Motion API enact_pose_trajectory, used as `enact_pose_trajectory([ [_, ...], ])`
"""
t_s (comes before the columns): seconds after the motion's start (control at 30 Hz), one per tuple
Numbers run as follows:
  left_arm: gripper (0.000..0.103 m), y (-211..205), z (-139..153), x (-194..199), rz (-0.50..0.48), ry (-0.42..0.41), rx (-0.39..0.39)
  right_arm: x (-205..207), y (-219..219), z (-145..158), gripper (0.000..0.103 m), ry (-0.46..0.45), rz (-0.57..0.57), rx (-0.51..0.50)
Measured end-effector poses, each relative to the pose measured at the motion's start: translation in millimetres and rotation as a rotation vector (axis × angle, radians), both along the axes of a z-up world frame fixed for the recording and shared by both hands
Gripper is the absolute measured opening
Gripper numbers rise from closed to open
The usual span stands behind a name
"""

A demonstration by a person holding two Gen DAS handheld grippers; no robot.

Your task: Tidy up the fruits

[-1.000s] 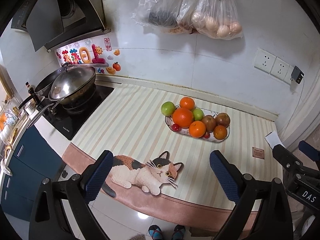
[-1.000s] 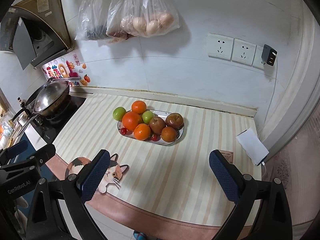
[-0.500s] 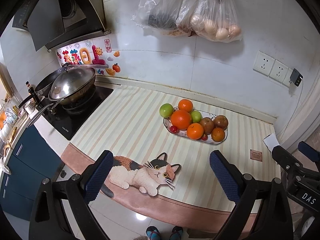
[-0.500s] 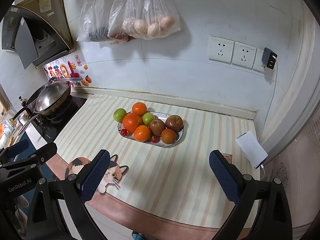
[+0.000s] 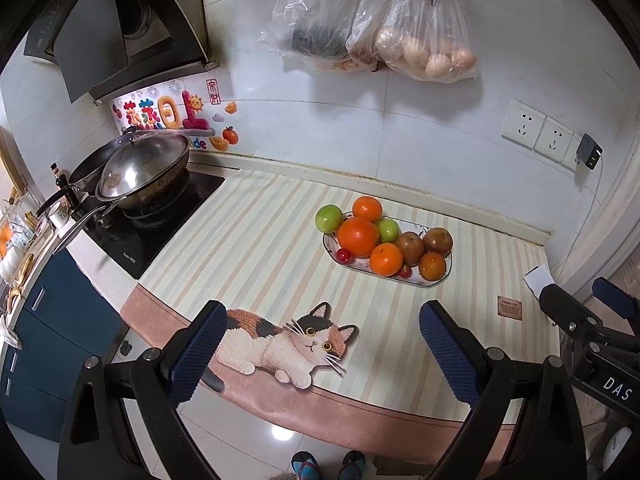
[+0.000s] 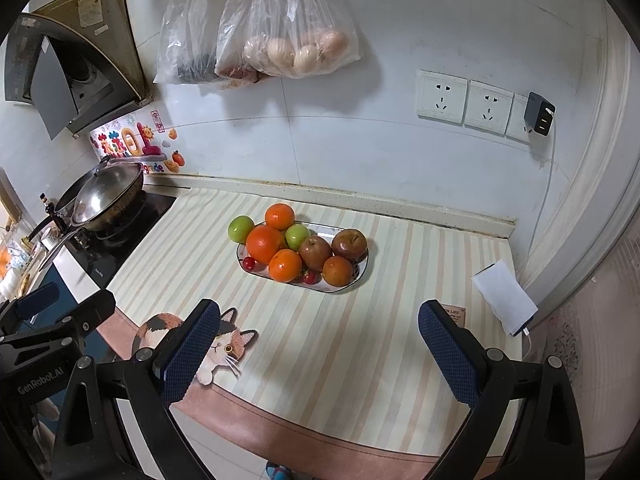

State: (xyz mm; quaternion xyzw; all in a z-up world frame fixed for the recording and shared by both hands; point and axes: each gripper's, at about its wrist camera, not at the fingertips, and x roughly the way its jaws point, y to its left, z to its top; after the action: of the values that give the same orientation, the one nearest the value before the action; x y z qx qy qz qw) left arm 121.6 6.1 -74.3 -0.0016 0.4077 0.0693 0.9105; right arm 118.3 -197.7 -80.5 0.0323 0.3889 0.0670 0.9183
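Note:
A white oval plate (image 5: 416, 280) (image 6: 360, 276) sits on the striped counter mat, heaped with fruit: several oranges (image 5: 357, 237) (image 6: 264, 244), two green apples (image 5: 329, 218) (image 6: 241, 229), two brownish-red apples (image 5: 438, 241) (image 6: 349, 242) and small red cherry tomatoes (image 5: 343, 255) (image 6: 249, 263). My left gripper (image 5: 320, 356) is open and empty, held above the counter's front edge, well short of the plate. My right gripper (image 6: 318, 354) is open and empty, also back from the plate. Each gripper shows at the edge of the other's view.
A lidded wok (image 5: 140, 168) sits on a black hob at the left. Plastic bags (image 5: 424, 36) hang on the wall above the plate. A white power bank (image 6: 505, 297) lies at the counter's right end. A cat picture (image 5: 288, 344) marks the mat's front.
Both grippers have drawn back and risen slightly from the counter, so the plate looks a little smaller and farther. Both stay open and empty. The fruit has not moved.

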Motion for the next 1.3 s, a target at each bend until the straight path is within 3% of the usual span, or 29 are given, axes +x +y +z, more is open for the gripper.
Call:
enact_pose_trajectory([
  [1.3, 0.099, 0.7, -1.8, -11.6, 0.019, -0.004, 0.003, -7.5, -0.4, 3.1, 0.101, 0.0, 0.017, 0.019],
])
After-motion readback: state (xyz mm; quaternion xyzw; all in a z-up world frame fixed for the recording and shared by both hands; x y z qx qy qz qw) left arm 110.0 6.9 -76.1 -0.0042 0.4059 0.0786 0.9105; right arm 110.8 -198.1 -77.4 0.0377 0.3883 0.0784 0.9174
